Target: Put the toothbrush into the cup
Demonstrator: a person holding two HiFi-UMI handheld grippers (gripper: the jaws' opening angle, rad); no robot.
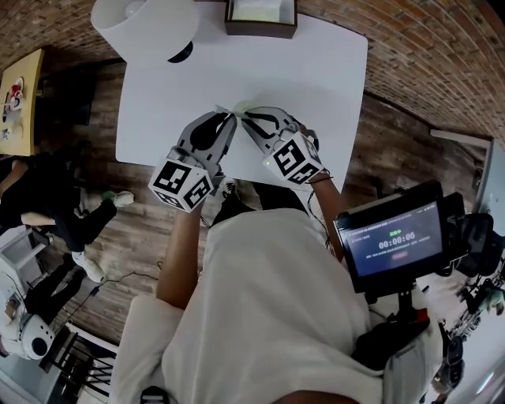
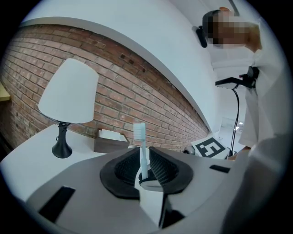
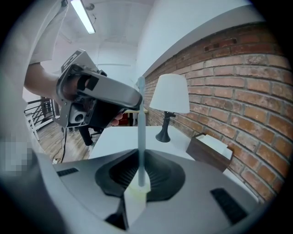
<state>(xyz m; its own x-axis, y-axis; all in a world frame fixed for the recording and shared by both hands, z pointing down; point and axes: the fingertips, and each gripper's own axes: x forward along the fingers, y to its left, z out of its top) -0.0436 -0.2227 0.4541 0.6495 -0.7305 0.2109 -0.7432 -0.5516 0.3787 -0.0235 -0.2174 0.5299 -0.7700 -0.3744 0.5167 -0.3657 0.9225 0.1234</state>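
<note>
My two grippers meet tip to tip above the near edge of the white table [image 1: 316, 79]. The left gripper [image 1: 228, 118] [image 2: 150, 183] is shut on the pale blue toothbrush [image 2: 140, 137] just below its bristle head, which sticks up past the jaws. In the right gripper view the toothbrush [image 3: 141, 132] stands upright. Its lower end goes into a small pale yellowish cup [image 3: 136, 194], and the right gripper [image 1: 247, 118] [image 3: 137, 187] is shut on that cup. The left gripper [image 3: 100, 98] shows at the top of the handle. From the head view only a pale speck of the cup [image 1: 241, 105] shows.
A white-shaded lamp [image 1: 146, 24] [image 2: 68, 91] [image 3: 169, 93] stands at the table's far left. A brown tissue box [image 1: 260, 17] [image 2: 110, 140] [image 3: 210, 148] sits by the brick wall. A screen on a stand [image 1: 390, 245] is at my right, a seated person [image 1: 47, 205] at the left.
</note>
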